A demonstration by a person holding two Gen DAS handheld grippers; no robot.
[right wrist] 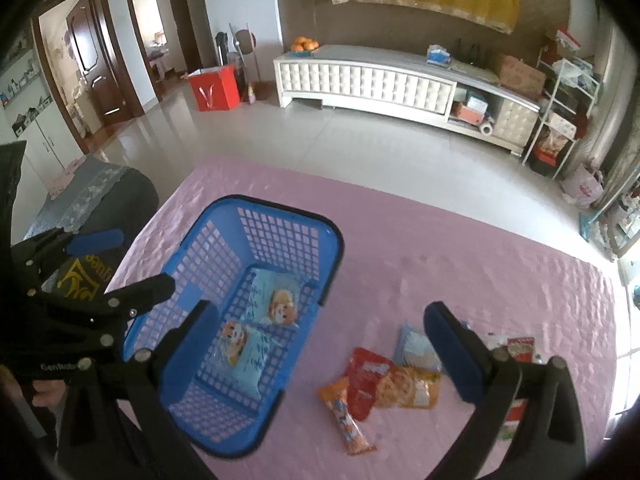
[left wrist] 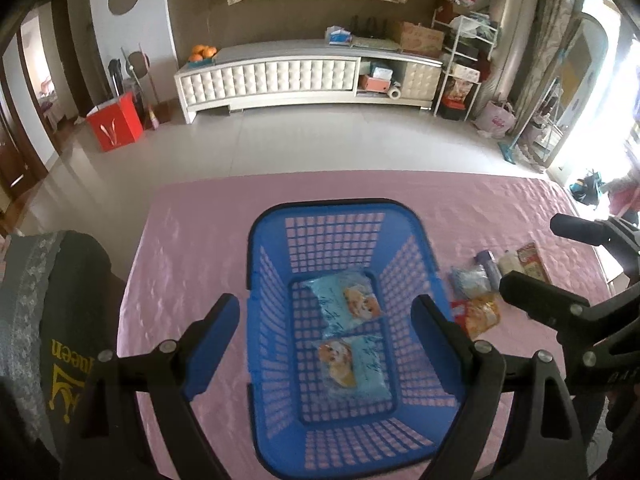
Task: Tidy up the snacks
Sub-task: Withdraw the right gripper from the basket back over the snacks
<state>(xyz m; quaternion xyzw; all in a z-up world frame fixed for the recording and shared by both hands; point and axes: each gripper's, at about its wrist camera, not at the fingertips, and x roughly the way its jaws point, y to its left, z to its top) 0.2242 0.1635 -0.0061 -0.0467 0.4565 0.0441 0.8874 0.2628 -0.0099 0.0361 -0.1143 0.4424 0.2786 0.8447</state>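
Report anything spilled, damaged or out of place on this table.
Nothing spilled or damaged. Two light-blue packets lie flat in the blue basket; the remaining snacks sit in a loose pile on the pink cloth beside it.

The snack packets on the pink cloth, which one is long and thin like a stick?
The orange stick packet, lying nearest the camera beside the blue basket. The red packet and yellow packet next to it are broad and flat.

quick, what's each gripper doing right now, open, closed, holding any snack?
Left gripper: open, holding nothing, above the blue plastic lattice basket.
Right gripper: open, holding nothing.
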